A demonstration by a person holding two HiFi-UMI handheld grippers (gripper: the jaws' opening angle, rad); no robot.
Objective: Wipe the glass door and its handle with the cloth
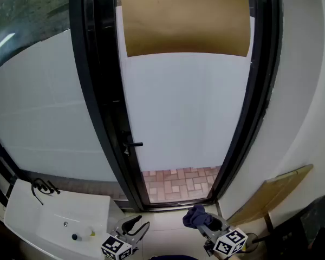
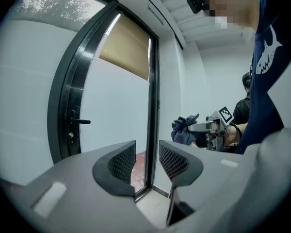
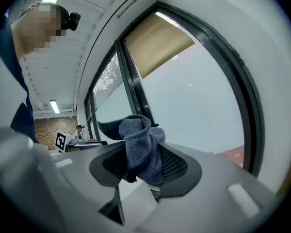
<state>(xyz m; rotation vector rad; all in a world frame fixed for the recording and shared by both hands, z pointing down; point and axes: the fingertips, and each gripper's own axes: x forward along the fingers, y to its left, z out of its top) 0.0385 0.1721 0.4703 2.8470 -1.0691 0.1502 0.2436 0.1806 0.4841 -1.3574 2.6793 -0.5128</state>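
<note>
Sink (image 1: 27, 221) l. of door (image 1: 184, 107); cardboard (image 1: 271, 194) r.; cloth (image 1: 196, 215) in r. tool (image 3: 145, 166).

Cloth (image 3: 140, 149): dusty blue. Door frame (image 1: 105, 118) and handle (image 1: 134, 144): black. Blind (image 1: 187, 18): tan. Far paving (image 1: 176, 184): reddish brick pattern.

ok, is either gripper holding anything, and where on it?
Right gripper holds the cloth, fingers pinching a bunched fold. Left gripper open, empty.
</note>
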